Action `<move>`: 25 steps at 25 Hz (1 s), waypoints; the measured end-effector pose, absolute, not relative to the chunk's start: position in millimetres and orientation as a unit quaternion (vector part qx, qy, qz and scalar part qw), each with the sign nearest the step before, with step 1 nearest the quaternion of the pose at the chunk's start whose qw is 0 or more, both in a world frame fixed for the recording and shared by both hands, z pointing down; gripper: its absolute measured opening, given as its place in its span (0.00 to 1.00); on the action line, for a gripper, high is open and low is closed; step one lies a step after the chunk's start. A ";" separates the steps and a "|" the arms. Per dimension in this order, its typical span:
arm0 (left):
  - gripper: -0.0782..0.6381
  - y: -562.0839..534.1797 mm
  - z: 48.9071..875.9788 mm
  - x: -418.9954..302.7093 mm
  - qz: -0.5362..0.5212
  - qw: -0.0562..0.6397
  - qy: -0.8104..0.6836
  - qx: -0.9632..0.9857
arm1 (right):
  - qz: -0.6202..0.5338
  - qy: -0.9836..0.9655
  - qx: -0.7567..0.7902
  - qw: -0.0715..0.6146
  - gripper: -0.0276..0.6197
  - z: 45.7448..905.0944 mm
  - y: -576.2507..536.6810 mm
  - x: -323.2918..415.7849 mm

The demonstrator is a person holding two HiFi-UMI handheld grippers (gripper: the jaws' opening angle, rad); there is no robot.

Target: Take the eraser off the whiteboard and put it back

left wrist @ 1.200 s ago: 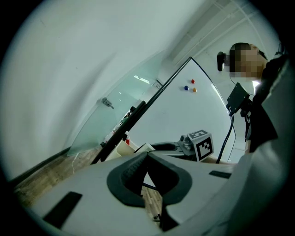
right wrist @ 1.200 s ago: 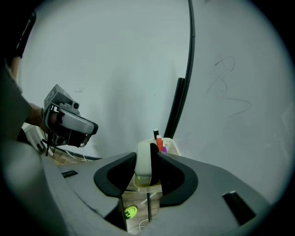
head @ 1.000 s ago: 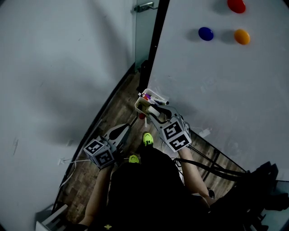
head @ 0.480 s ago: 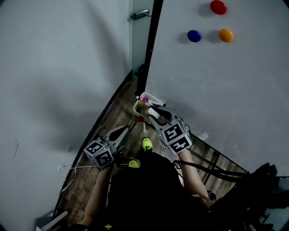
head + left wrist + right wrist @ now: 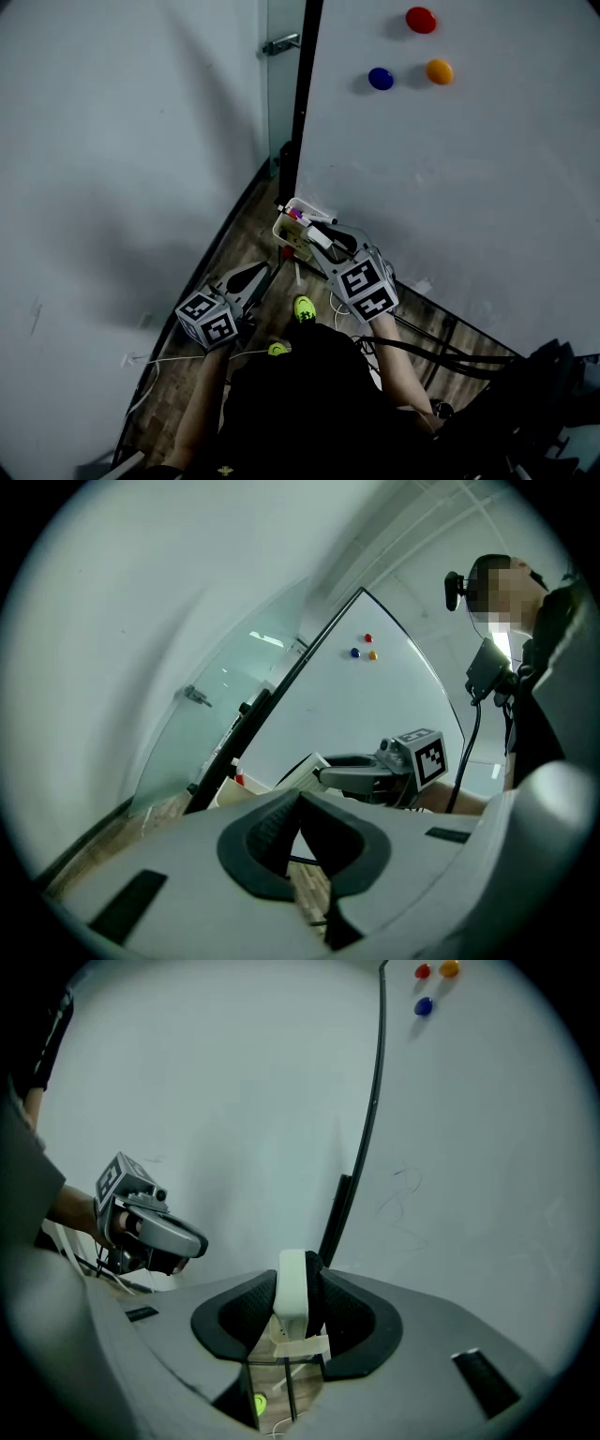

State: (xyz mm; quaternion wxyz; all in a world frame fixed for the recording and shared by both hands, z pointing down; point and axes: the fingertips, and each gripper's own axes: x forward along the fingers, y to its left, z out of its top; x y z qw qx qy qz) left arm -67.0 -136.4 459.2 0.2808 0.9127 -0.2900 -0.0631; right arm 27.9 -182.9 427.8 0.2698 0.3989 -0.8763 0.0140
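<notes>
While right hand-held gripper (image 5: 300,1290) clamps eraser (image 5: 291,1299), whiteboard edge (image 5: 367,1147) nearby

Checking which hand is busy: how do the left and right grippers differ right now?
The right gripper has its fingers clamped on the white eraser; the left gripper is shut on nothing. The right gripper sits close to the whiteboard, the left gripper farther from it. Both carry marker cubes.

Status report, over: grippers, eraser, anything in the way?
Left gripper shut, empty. Right gripper shut on eraser, off the whiteboard. Marker tray close by.
</notes>
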 end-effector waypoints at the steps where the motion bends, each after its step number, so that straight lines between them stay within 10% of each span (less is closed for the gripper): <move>1: 0.12 -136.5 458.3 -66.5 -0.062 0.279 -0.289 0.914 | 0.013 -0.876 0.400 0.269 0.30 426.8 -182.0 28.1; 25: 0.12 -139.9 451.3 -65.5 -0.065 0.278 -0.288 0.914 | 0.015 -0.876 0.404 0.263 0.30 422.1 -172.9 28.3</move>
